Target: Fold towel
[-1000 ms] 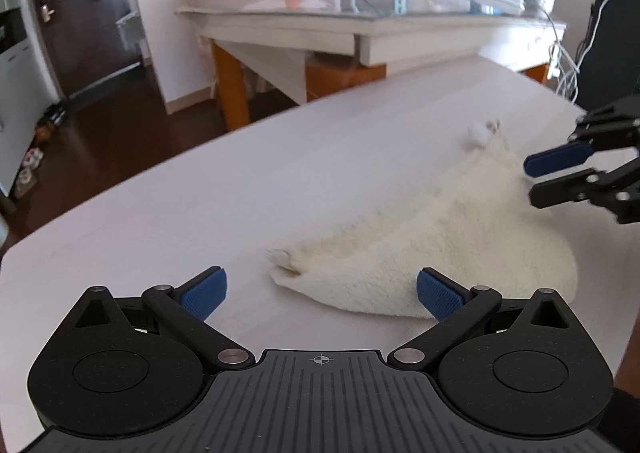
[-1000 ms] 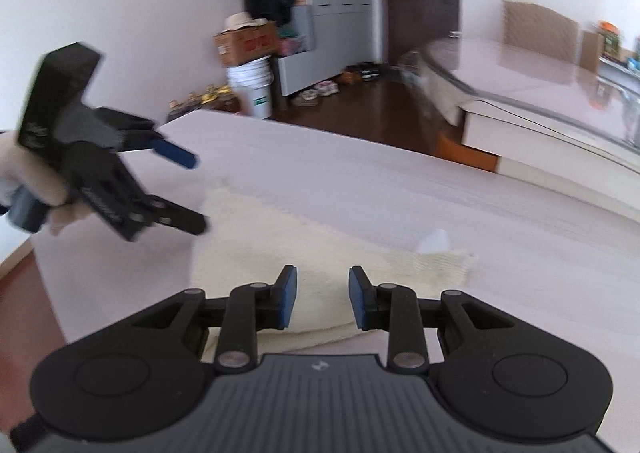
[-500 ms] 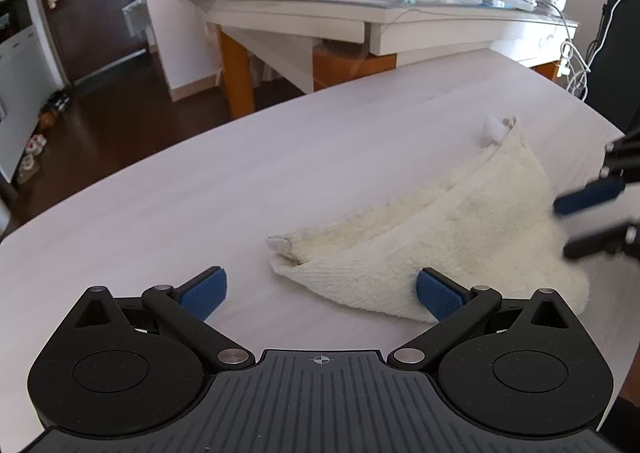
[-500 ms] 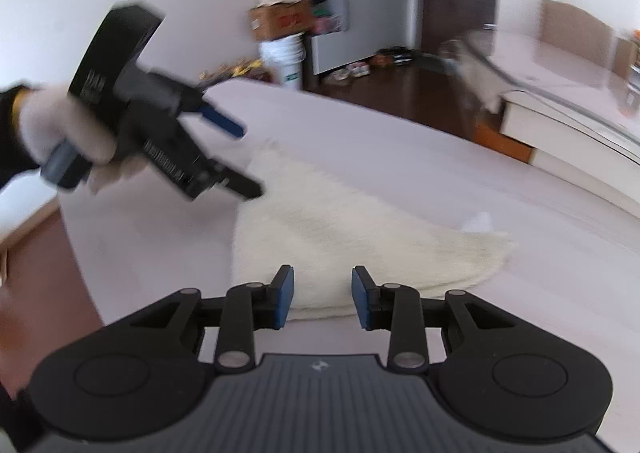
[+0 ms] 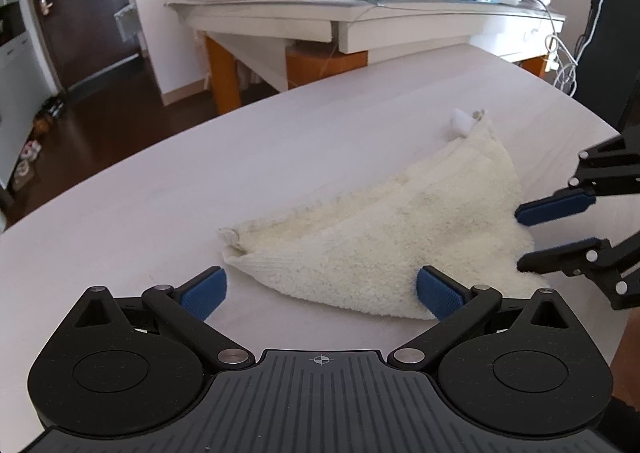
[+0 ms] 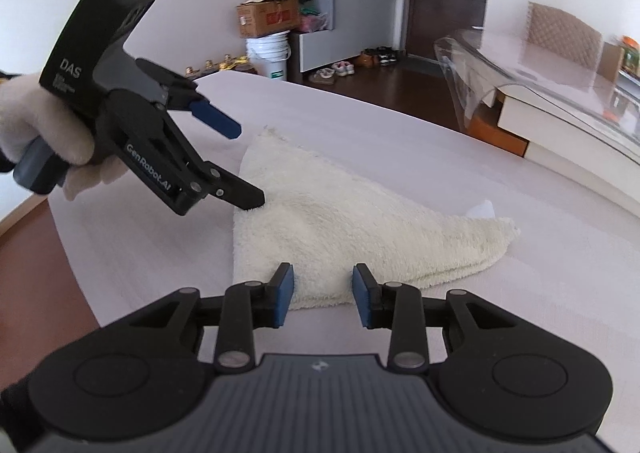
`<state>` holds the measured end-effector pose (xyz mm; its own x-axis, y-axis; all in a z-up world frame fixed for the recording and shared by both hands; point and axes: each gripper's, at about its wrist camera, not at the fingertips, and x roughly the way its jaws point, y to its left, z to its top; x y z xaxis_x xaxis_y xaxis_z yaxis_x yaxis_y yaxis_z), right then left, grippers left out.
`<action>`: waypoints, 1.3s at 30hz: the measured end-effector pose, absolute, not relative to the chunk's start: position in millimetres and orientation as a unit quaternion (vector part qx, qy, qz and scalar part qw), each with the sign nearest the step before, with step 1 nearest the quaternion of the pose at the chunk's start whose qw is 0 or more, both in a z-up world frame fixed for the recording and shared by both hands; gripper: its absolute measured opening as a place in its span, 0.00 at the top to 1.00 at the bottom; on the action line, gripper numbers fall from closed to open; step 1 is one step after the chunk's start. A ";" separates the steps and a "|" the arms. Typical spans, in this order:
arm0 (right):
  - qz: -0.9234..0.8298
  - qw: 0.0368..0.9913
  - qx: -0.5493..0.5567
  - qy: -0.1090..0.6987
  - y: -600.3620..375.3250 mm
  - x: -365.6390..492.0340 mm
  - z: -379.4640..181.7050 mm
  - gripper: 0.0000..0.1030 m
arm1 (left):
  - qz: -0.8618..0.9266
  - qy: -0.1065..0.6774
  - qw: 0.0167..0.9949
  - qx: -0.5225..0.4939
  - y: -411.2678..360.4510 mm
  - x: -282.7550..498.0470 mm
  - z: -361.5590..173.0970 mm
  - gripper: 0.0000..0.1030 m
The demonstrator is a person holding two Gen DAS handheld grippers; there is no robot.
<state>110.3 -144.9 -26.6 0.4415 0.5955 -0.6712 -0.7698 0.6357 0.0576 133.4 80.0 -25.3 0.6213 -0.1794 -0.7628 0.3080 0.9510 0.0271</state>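
a: towel (image 5: 392, 245), cream terry, lies folded into a rough triangle on the pale round table (image 5: 200, 189), its white tag (image 5: 460, 121) at the far tip.

b: and the left gripper (image 5: 320, 289)?

a: spread wide, blue pads on either side of the towel's near edge, gripping nothing. in the right wrist view it (image 6: 248, 169) is held by a gloved hand (image 6: 44, 133), lower finger touching the towel's (image 6: 340, 221) left edge, upper finger raised clear.

b: the right gripper (image 6: 322, 295)?

a: partly open, a moderate gap between its pads, empty, poised just over the towel's near edge. from the left wrist view it (image 5: 524, 241) enters at the right, one finger above the cloth, one at its rim.
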 end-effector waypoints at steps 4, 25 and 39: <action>0.396 0.845 -0.122 0.338 -144.2 104.8 -26.0 0.64 | -0.132 0.414 0.897 0.078 79.1 133.2 -26.5 0.00; 0.419 0.843 -0.099 0.323 -156.8 102.9 -14.2 0.64 | -0.140 0.397 0.902 0.099 71.8 113.3 -21.2 0.00; 0.410 0.847 -0.099 0.324 -163.7 119.0 -11.9 0.63 | -0.123 0.379 0.913 0.086 65.3 103.5 -17.8 0.00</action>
